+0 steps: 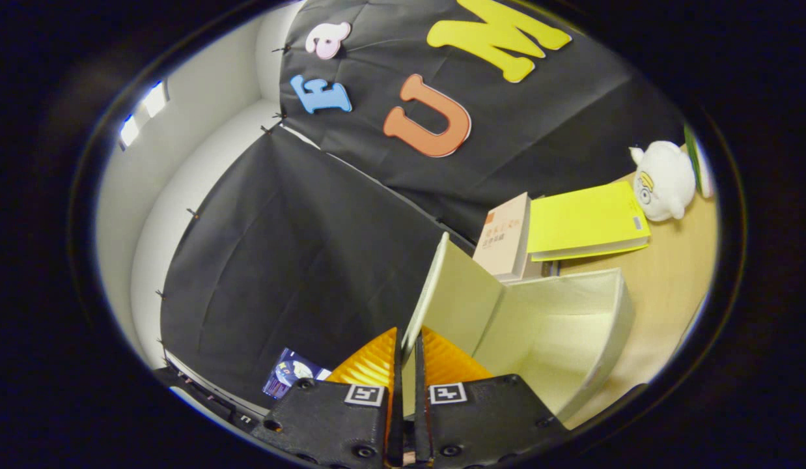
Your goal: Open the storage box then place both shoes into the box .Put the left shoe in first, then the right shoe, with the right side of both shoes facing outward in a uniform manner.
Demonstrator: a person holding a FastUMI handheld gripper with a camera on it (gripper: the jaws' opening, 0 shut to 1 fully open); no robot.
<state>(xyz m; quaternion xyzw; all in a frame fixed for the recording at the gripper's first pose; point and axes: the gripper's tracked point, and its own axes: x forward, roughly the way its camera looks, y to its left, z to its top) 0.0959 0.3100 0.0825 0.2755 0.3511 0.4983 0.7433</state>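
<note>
Wooden table (670, 286) | gripper (408, 352) tilted, clamping box lid (452, 296) | box (572, 326) open

No readable text. Beige book (505, 236) has print on cover, too small to read. Yellow folder (585, 221) has a small tag, probably a label, illegible. Square black-white markers (364, 395) on tongs (409, 365), no characters.
</note>
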